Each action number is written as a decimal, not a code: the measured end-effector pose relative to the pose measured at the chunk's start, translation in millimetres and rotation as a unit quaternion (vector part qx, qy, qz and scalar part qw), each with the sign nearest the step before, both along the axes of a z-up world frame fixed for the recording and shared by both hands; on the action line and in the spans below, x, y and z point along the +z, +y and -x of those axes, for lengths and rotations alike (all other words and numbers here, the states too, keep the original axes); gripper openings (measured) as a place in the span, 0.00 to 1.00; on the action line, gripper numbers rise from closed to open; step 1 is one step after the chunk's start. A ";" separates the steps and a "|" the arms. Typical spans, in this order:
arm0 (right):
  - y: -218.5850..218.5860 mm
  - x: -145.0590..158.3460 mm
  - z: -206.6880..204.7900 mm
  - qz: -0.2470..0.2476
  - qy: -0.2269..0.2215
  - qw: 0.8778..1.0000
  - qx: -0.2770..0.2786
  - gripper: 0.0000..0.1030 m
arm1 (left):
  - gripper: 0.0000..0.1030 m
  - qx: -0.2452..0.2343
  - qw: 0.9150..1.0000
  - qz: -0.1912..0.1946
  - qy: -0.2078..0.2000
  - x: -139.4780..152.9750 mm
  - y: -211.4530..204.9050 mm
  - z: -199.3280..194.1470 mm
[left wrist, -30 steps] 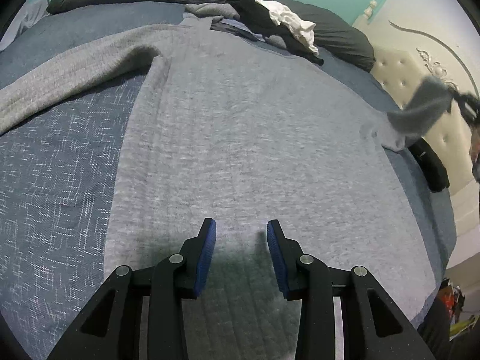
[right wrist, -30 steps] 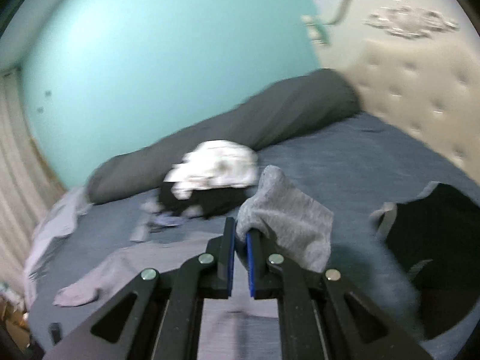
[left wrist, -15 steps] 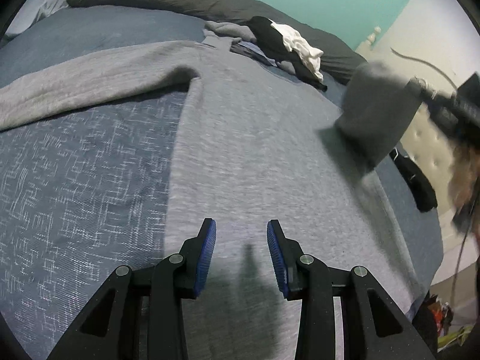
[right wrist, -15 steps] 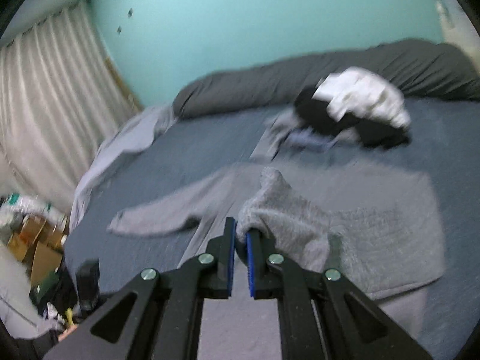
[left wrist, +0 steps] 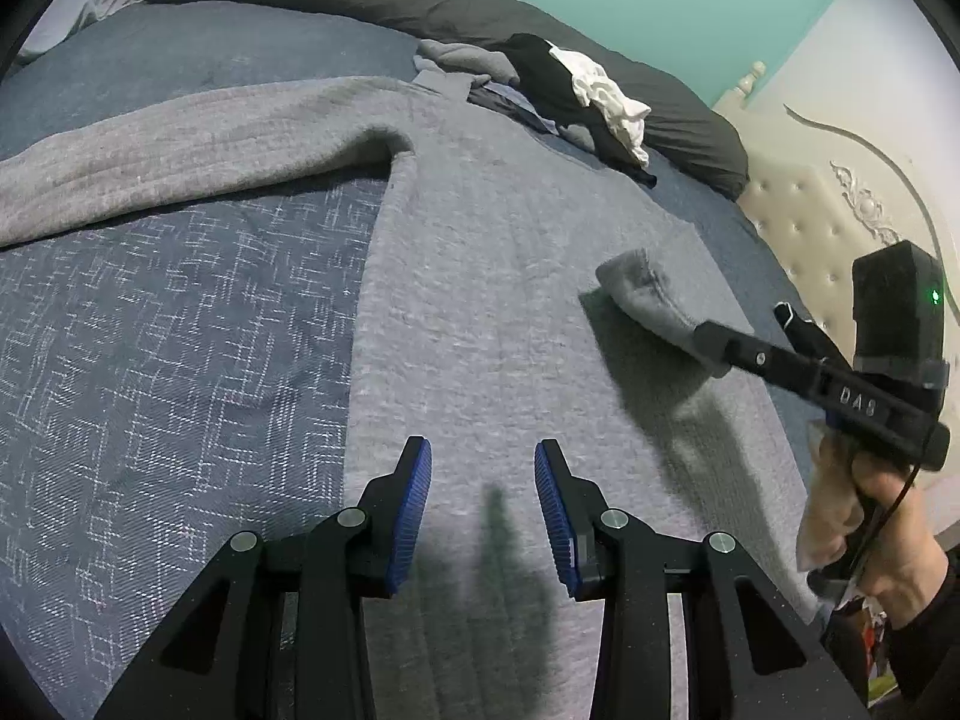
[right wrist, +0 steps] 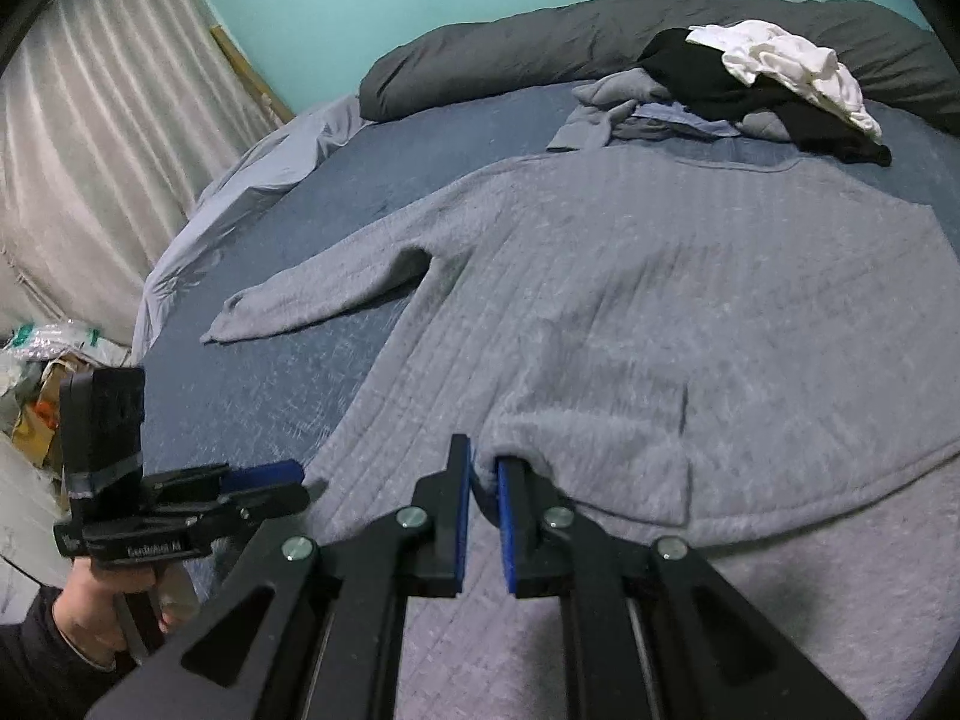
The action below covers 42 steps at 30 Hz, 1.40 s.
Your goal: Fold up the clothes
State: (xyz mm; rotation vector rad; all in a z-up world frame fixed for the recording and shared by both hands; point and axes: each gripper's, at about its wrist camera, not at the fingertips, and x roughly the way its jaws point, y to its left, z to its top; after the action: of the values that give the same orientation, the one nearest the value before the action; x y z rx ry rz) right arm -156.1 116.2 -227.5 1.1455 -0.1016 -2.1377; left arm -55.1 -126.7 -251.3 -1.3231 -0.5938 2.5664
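A grey knit sweater (left wrist: 510,276) lies spread on the blue bed; it also shows in the right wrist view (right wrist: 630,300). Its left sleeve (right wrist: 324,294) stretches out flat to the left. My right gripper (right wrist: 483,492) is shut on the cuff of the other sleeve (left wrist: 648,297) and holds it folded over the sweater's body. In the left wrist view the right gripper (left wrist: 708,342) comes in from the right. My left gripper (left wrist: 483,504) is open and empty, low over the sweater's lower part; it shows at left in the right wrist view (right wrist: 264,480).
A pile of black, white and grey clothes (right wrist: 750,84) lies at the far side of the bed beside a long dark pillow (right wrist: 510,54). A cream tufted headboard (left wrist: 822,228) stands at right. Curtains (right wrist: 102,138) and floor clutter (right wrist: 42,384) lie at left.
My right gripper has swung the sleeve cuff from high at the right edge across and down onto the sweater's body. My left gripper has stayed open, shifting slightly.
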 end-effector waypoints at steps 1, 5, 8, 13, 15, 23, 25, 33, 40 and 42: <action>-1.6 -1.3 -2.2 -0.003 0.002 1.000 0.004 0.09 | 0.38 -0.001 1.000 0.001 -0.001 -0.5 0.6 0.1; -12.4 -7.6 -8.8 -0.028 0.000 0.999 0.021 0.25 | 0.38 -0.002 1.000 0.004 -0.002 -1.4 2.2 1.0; -17.9 -13.8 -15.1 -0.026 -0.012 0.999 0.041 0.44 | 0.38 -0.001 1.000 0.004 -0.004 -2.2 1.8 1.9; -13.6 -19.2 -18.8 0.003 -0.025 0.999 0.044 0.44 | 0.38 0.000 1.000 0.005 -0.004 -3.1 0.8 1.8; -15.3 -21.5 -21.4 -0.006 -0.023 0.998 0.050 0.45 | 0.38 0.001 1.000 0.004 -0.005 -3.5 0.0 2.2; -6.6 -37.6 -21.1 -0.021 -0.045 0.999 0.008 0.49 | 0.38 0.003 1.000 -0.002 -0.001 -0.4 -5.4 2.4; 5.0 -41.9 -18.4 0.009 -0.071 0.997 -0.019 0.50 | 0.38 0.006 1.000 -0.004 0.003 1.8 -9.2 1.8; 43.8 -41.2 -24.6 0.047 -0.096 0.989 -0.103 0.51 | 0.39 0.015 1.000 -0.015 0.016 10.6 -21.0 -2.7; 60.0 -45.9 0.5 0.059 -0.111 0.977 -0.173 0.51 | 0.39 0.026 0.999 -0.018 0.016 8.9 -31.7 -6.0; 54.2 -50.1 6.3 0.048 -0.115 0.977 -0.174 0.50 | 0.39 0.029 0.999 -0.018 0.015 7.6 -34.4 -6.7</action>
State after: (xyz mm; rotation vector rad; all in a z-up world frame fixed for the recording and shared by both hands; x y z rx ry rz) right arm -162.4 170.4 -277.7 1.3954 -0.5421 -2.2576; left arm -48.4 -161.1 -243.6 -1.2710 -0.6796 2.6030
